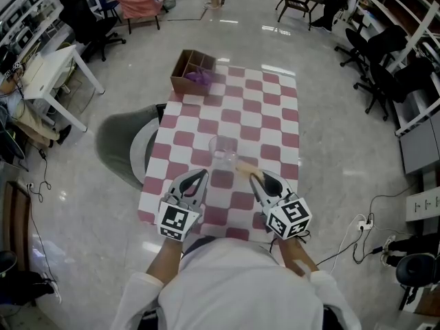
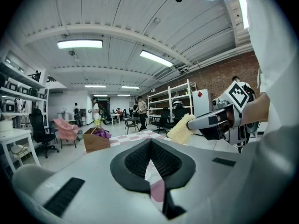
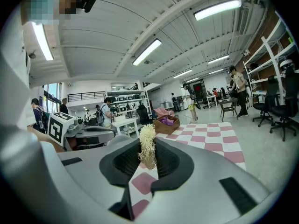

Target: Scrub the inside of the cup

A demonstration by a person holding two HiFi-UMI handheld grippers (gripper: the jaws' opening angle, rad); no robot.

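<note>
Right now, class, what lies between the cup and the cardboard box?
Only bare checked tablecloth separates the cup and the cardboard box; the head view shows it.

1. The tablecloth [image 1: 256, 108] is a check of dusty pink and white squares.
2. The cup [image 1: 223, 148] is clear and colourless, and the check shows through it.
3. The scrubber [image 1: 245, 168] is pale straw yellow, with a stringy, fibrous texture in the right gripper view.
4. The left gripper [image 1: 198, 177] and the right gripper [image 1: 258, 179] have light grey shells and black ribbed pads [image 3: 169, 163].
5. Each marker cube [image 1: 176, 222] bears black square patterns on white.
6. The box [image 1: 185, 81] is cardboard brown, and its purple contents [image 1: 199, 78] show inside.
7. The chair [image 1: 113, 143] is dull olive grey.
8. The shirt [image 1: 234, 287] is white.
9. The floor [image 1: 330, 81] is glossy pale grey.
</note>
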